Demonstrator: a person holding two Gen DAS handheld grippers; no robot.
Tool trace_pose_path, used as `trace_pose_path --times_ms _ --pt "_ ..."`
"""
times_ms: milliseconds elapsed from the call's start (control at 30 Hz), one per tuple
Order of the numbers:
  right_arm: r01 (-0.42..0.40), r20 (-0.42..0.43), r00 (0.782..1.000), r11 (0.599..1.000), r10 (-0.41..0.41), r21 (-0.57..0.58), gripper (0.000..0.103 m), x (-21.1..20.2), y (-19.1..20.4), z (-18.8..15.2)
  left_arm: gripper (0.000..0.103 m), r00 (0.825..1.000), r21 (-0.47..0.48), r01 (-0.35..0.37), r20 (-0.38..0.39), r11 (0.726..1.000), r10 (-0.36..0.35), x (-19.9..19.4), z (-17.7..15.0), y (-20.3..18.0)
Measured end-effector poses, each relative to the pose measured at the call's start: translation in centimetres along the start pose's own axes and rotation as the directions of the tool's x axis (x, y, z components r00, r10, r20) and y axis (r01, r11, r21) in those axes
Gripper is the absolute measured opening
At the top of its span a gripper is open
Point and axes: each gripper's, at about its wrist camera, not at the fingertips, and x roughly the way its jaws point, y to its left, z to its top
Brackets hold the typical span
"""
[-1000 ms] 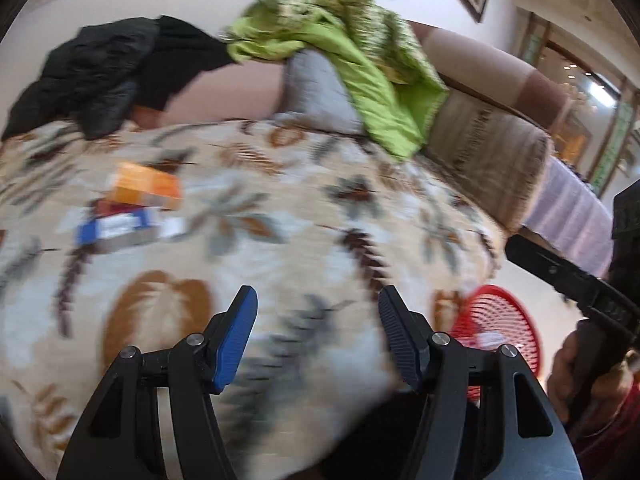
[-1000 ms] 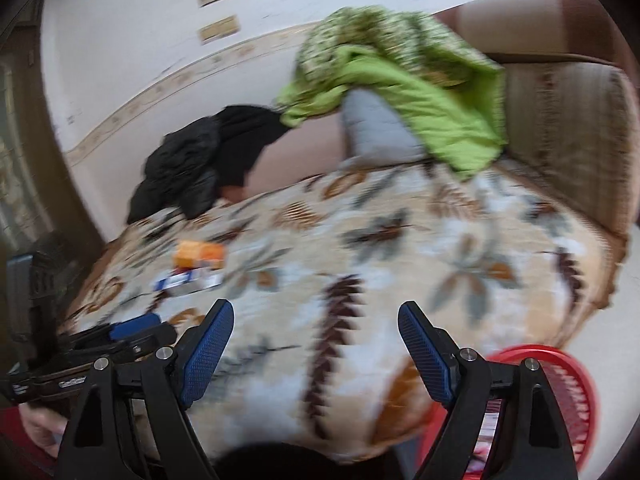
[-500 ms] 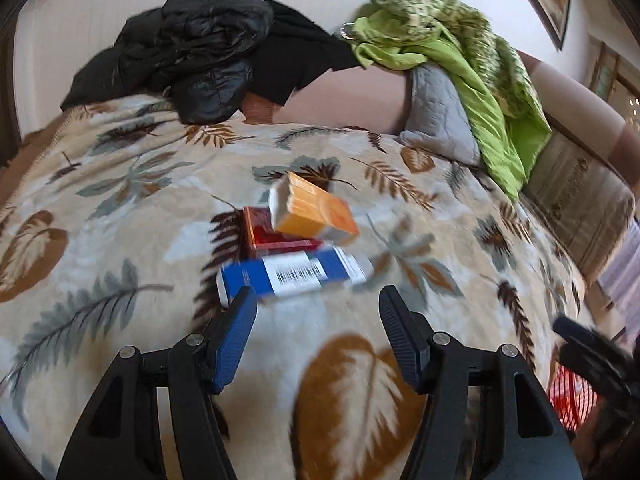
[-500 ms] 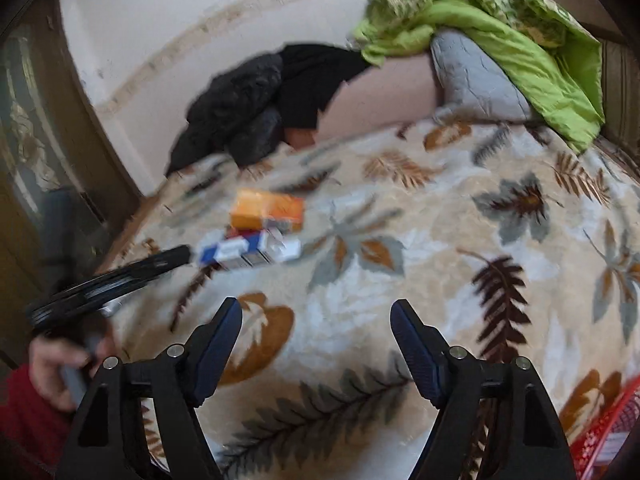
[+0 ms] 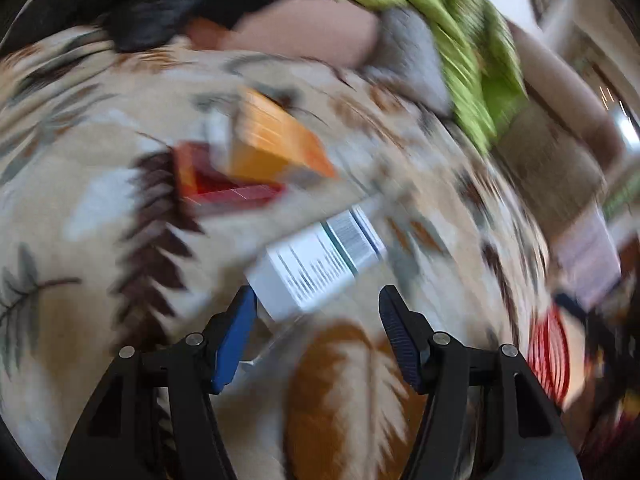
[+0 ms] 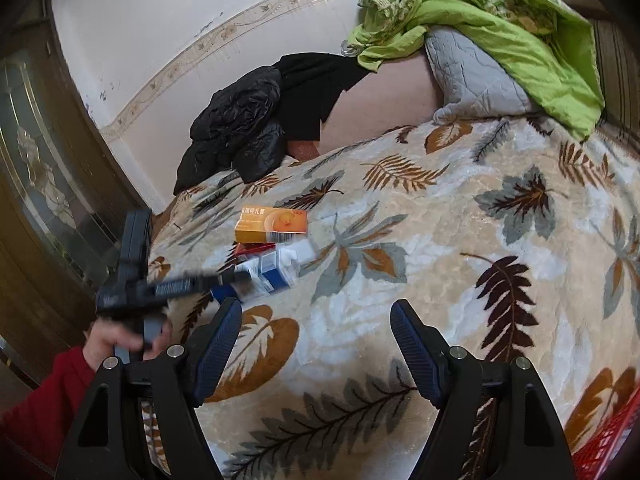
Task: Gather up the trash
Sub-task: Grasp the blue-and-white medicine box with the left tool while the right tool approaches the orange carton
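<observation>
I steer left gripper, jaws apart, unloaded, onto blue-and-white carton lying on leaf-print blanket, near end at left pad. Right gripper spread, empty, jaws just narrowed. Carton judged light, thin-walled, crushable: pinch across narrow faces, mid-length. Orange carton and red carton just behind.
</observation>
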Motion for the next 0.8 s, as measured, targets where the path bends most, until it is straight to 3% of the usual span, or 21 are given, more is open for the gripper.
trace_pose_path --times_ms 100,233,400,633,800 --pt "-0.01 0.002 1.0 1.0 0.01 0.008 0.081 0.0 -0.1 0.0 0.062 0.997 0.085 -0.08 0.003 0.993 0.08 0.1 -0.4 -1.9" --pt "-0.013 0.007 1.0 1.0 0.013 0.014 0.081 -0.3 -0.2 0.0 0.063 0.978 0.185 -0.207 0.065 0.961 0.198 -0.1 0.7 -3.6" --pt "-0.024 0.008 1.0 0.999 0.024 0.036 0.081 -0.4 -0.7 0.1 0.065 0.977 0.195 -0.212 0.031 0.958 0.21 1.0 1.9 -3.3" --pt "-0.036 0.004 0.999 0.999 0.036 0.041 0.081 -0.3 -0.7 0.1 0.065 0.967 0.261 -0.255 0.058 0.931 0.248 2.5 3.2 -3.6" --pt "-0.031 0.004 1.0 0.999 0.031 0.039 0.081 -0.2 -0.7 0.1 0.071 0.981 0.258 -0.176 -0.032 0.95 0.191 4.3 3.9 -2.9"
